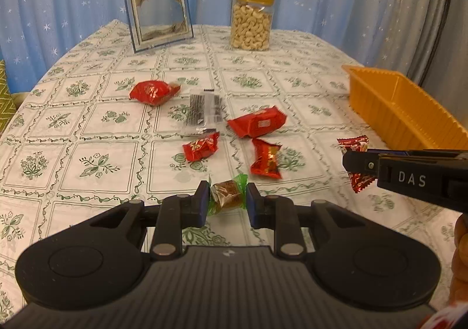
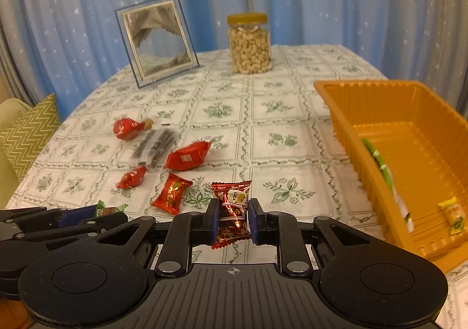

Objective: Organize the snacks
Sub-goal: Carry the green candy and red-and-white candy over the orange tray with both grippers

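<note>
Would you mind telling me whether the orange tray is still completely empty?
No: in the right wrist view the orange tray already holds a yellow snack packet and a green-striped packet leaning against its wall.

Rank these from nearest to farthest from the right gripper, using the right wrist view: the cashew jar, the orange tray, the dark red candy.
1. Dark red candy: clamped between the right gripper fingers.
2. Orange tray: to the right, just ahead.
3. Cashew jar: at the table's far edge, before the curtain.
</note>
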The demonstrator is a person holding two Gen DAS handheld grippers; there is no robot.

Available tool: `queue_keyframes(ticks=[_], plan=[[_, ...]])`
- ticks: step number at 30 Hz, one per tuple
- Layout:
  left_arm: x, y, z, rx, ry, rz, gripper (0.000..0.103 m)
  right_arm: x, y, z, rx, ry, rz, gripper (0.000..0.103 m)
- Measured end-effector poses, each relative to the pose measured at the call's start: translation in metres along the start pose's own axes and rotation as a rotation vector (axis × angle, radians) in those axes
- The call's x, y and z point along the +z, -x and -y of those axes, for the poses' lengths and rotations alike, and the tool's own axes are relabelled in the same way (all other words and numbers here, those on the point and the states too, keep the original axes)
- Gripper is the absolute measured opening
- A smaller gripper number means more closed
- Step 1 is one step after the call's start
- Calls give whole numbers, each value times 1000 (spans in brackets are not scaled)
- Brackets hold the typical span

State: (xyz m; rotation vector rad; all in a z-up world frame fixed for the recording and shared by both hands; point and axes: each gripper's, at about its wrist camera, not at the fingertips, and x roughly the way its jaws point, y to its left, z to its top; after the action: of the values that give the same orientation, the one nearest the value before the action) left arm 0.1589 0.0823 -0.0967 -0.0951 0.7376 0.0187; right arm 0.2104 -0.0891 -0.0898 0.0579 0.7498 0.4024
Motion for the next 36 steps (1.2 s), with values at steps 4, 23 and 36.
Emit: queue_keyframes(ticks=[4,23,36], plan=[[3,17,7,-13,-5,21,24,0,20,2,-5,8,32,21],[6,73,86,-125,-46,89,24,-19,115,51,-121,-60,111,21],[25,77,155,-220,-133,108,24,-19,152,108,-208,-145,145,21]])
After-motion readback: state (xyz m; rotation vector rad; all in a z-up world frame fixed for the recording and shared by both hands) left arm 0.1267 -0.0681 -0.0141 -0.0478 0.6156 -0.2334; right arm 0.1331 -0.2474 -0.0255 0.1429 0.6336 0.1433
